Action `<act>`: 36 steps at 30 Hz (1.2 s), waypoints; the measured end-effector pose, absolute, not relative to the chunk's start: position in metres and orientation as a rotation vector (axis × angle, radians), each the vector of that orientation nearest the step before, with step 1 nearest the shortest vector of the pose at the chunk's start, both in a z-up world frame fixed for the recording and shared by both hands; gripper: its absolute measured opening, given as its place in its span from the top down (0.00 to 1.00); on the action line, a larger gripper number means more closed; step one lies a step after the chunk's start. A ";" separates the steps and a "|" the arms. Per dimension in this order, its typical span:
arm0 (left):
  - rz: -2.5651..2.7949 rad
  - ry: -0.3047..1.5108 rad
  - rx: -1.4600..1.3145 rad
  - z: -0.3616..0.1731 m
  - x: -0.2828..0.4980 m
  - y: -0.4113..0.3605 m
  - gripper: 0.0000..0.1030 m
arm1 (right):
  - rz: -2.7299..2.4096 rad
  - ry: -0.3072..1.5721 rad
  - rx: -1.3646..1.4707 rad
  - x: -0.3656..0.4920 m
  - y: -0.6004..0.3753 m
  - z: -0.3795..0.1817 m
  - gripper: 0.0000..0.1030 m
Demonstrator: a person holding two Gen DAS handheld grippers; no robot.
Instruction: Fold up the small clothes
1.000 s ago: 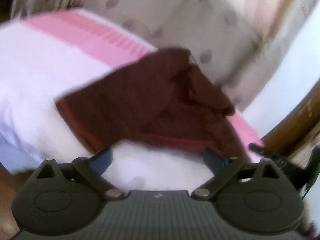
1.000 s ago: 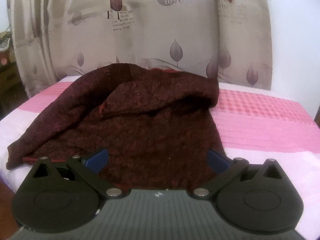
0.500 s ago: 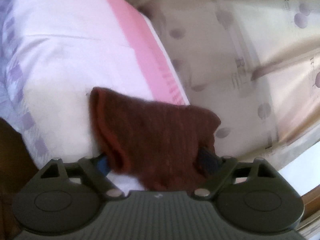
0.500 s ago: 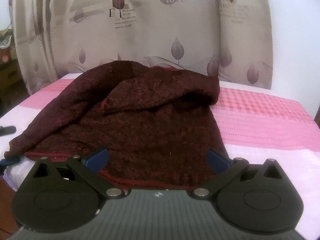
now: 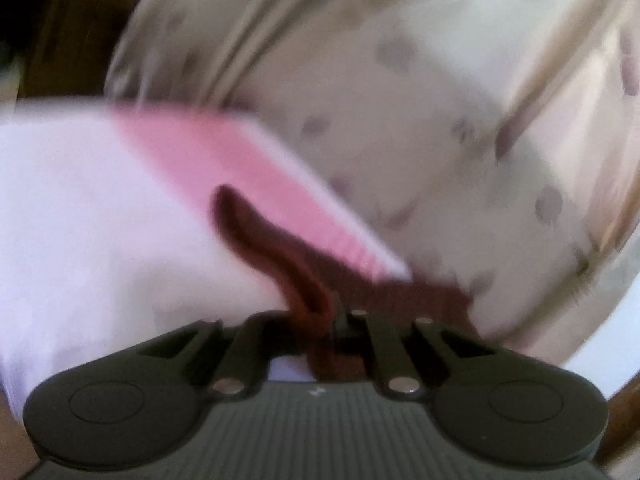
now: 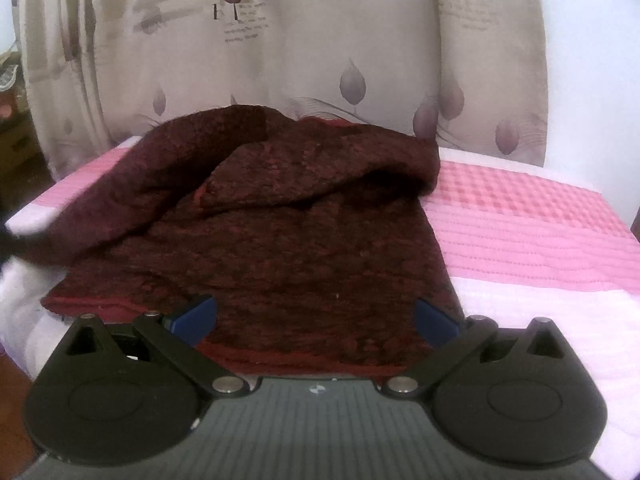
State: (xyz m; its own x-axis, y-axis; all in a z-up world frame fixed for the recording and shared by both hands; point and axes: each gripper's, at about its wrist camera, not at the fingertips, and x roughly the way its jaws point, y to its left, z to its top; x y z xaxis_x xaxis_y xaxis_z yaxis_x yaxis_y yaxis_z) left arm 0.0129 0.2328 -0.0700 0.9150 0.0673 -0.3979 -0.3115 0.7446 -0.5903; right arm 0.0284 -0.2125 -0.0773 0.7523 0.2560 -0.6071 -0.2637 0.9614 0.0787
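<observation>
A dark maroon knitted garment [image 6: 280, 248] lies on a bed with a pink and white cover [image 6: 520, 232], its far part folded over itself. In the blurred left wrist view, my left gripper [image 5: 340, 320] is shut on a bunched edge of the maroon garment [image 5: 272, 248], which trails away over the cover [image 5: 100, 220]. In the right wrist view, my right gripper [image 6: 314, 316] stands open just above the garment's near red hem, blue pads [image 6: 196, 314] wide apart and nothing pinched. The garment's left corner is lifted off the bed at the left edge of that view.
A beige curtain with leaf prints [image 6: 320, 60] hangs behind the bed. A white wall [image 6: 592, 80] is at the right. Dark wooden furniture [image 6: 16, 140] stands beyond the bed's left side. The bed's near edge drops to a wooden floor [image 6: 16, 400].
My left gripper closed on the garment's edge and pulled it, so the cloth now trails as a thin strip. The garment's left corner lifted off the bed. My right gripper stayed in place.
</observation>
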 end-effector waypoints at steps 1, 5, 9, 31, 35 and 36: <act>0.231 0.339 -0.652 -0.054 0.021 0.240 0.91 | 0.277 0.660 -0.011 0.030 -0.214 -0.077 0.00; 0.311 0.236 -0.449 0.000 0.067 0.260 0.91 | 0.257 0.659 0.009 0.038 -0.219 -0.078 0.00; 0.365 0.191 -0.361 0.027 0.123 0.292 0.91 | 0.238 0.684 0.019 0.049 -0.221 -0.085 0.00; 0.767 0.331 -0.332 -0.110 0.249 0.438 0.87 | 0.315 0.688 0.036 0.099 -0.209 -0.090 0.00; 0.789 0.324 -0.472 -0.111 0.223 0.451 0.65 | 0.421 0.638 -0.046 0.113 -0.190 -0.081 0.00; 0.794 0.293 -0.501 -0.108 0.213 0.451 0.46 | 0.455 0.619 -0.079 0.115 -0.184 -0.078 0.00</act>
